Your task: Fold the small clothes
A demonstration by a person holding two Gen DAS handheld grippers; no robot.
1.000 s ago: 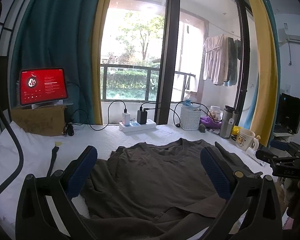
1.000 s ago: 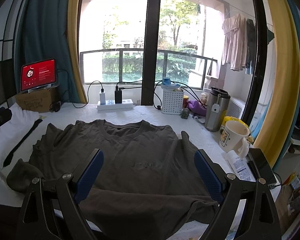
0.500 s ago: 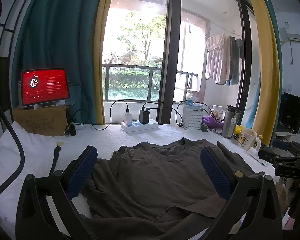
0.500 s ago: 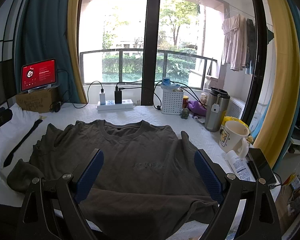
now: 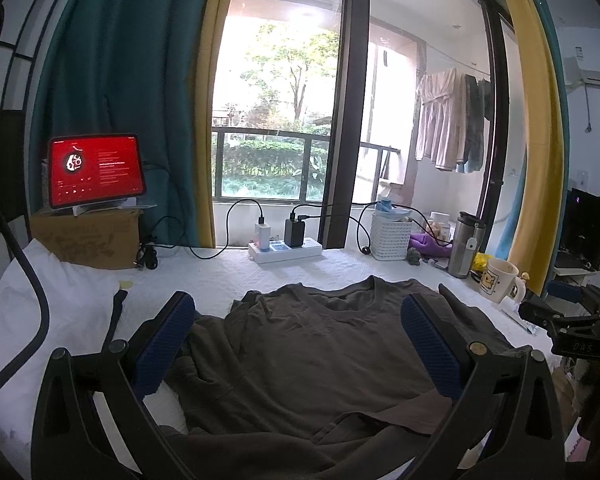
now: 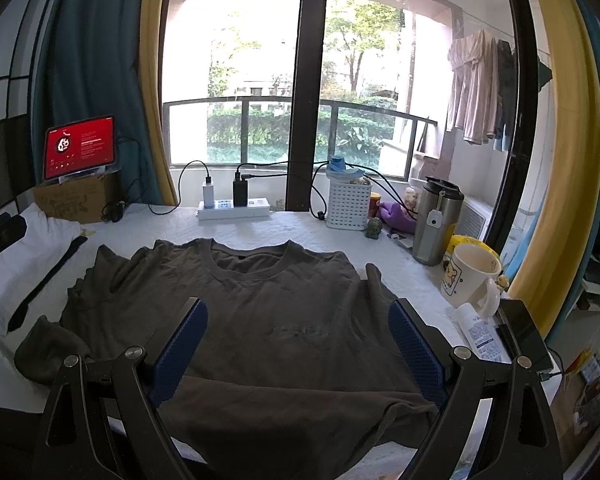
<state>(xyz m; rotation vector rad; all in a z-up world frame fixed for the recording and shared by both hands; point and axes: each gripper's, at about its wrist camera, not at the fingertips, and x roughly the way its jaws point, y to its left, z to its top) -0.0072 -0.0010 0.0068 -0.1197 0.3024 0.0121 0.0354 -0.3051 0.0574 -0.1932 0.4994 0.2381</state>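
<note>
The dark T-shirt (image 6: 276, 320) lies spread flat on the white table cover (image 6: 236, 232), collar toward the window. The left gripper (image 5: 296, 340) and right gripper (image 6: 296, 340) both hover above the shirt, fingers spread wide, grasping nothing. A mug (image 6: 470, 276) stands to the shirt's right.

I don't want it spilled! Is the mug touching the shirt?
Apart. The right wrist view shows white cloth between the mug and the T-shirt.

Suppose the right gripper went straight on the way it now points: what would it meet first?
Most likely the dark T-shirt, spread on the white cover. The right gripper is open and hangs over the shirt's chest. Depth is unclear; on a flatter line it could reach the power strip.
</note>
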